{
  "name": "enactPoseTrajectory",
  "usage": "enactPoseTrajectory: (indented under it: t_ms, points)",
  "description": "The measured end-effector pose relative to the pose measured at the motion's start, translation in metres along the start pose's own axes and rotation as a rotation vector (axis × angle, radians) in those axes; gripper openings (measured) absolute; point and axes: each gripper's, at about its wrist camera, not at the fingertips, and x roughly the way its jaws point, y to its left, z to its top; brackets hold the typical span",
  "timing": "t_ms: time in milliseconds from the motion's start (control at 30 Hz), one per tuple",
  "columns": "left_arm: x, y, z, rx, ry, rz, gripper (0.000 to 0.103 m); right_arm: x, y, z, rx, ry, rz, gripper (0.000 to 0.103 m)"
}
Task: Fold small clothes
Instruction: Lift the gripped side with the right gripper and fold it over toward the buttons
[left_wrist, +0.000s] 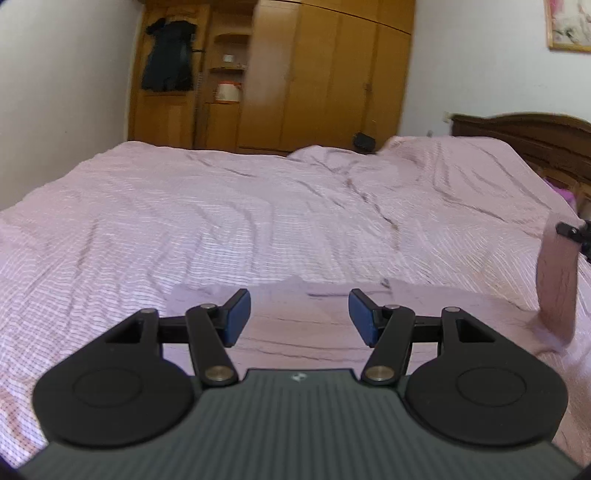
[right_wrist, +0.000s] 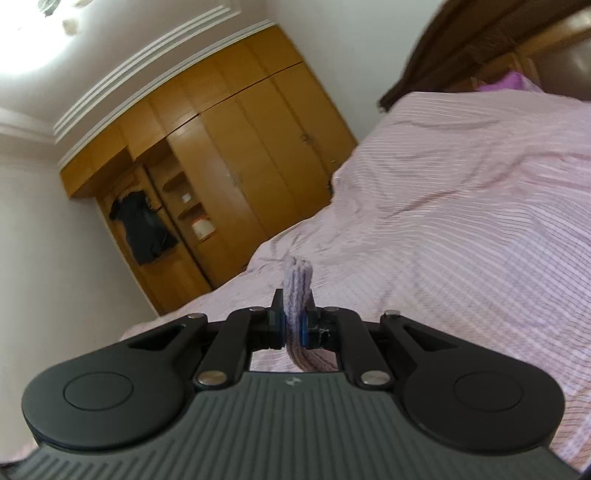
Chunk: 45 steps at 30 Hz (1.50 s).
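Note:
A pale pink small garment (left_wrist: 295, 332) lies flat on the striped pink bedsheet (left_wrist: 221, 221), directly under my left gripper (left_wrist: 299, 317). That gripper is open, its blue pads (left_wrist: 238, 317) wide apart with nothing between them. At the right edge of the left wrist view, a strip of the garment (left_wrist: 557, 280) hangs lifted from the tip of my right gripper (left_wrist: 570, 230). In the right wrist view my right gripper (right_wrist: 293, 326) is shut on a bunched ribbed lilac-pink edge of the garment (right_wrist: 297, 280), held above the bed. The rest of the cloth is hidden below it.
A wooden wardrobe (left_wrist: 314, 74) stands beyond the bed, with a dark garment (left_wrist: 168, 55) hanging on it. A dark wooden headboard (left_wrist: 524, 133) runs along the right. A small black object (left_wrist: 364, 140) sits at the bed's far edge.

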Motion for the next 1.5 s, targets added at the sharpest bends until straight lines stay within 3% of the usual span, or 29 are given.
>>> enactPoseTrajectory:
  t_ms: [167, 333, 500, 800, 967, 1167, 1500]
  points:
    - [0.004, 0.013, 0.009, -0.074, 0.023, -0.003, 0.06, -0.009, 0.069, -0.015, -0.092, 0.027, -0.008, 0.008]
    - [-0.007, 0.017, 0.006, -0.005, 0.007, 0.0, 0.06, -0.022, 0.129, -0.027, -0.081, 0.018, 0.022, 0.008]
    - [-0.01, 0.035, 0.001, -0.035, 0.04, -0.011, 0.06, -0.017, 0.189, -0.049, -0.037, 0.047, 0.11, 0.008]
    - [-0.013, 0.051, 0.003, -0.011, 0.036, 0.016, 0.06, 0.001, 0.296, -0.104, -0.163, 0.063, 0.132, 0.008]
    - [-0.009, 0.053, 0.002, 0.007, 0.049, 0.019, 0.06, 0.013, 0.305, -0.122, -0.141, 0.107, 0.131, 0.008]
    - [-0.007, 0.053, 0.0, -0.011, 0.054, 0.022, 0.06, 0.022, 0.297, -0.119, -0.12, 0.102, 0.155, 0.008]
    - [-0.003, 0.053, -0.005, -0.001, 0.064, 0.04, 0.06, 0.025, 0.314, -0.133, -0.199, 0.145, 0.218, 0.008]
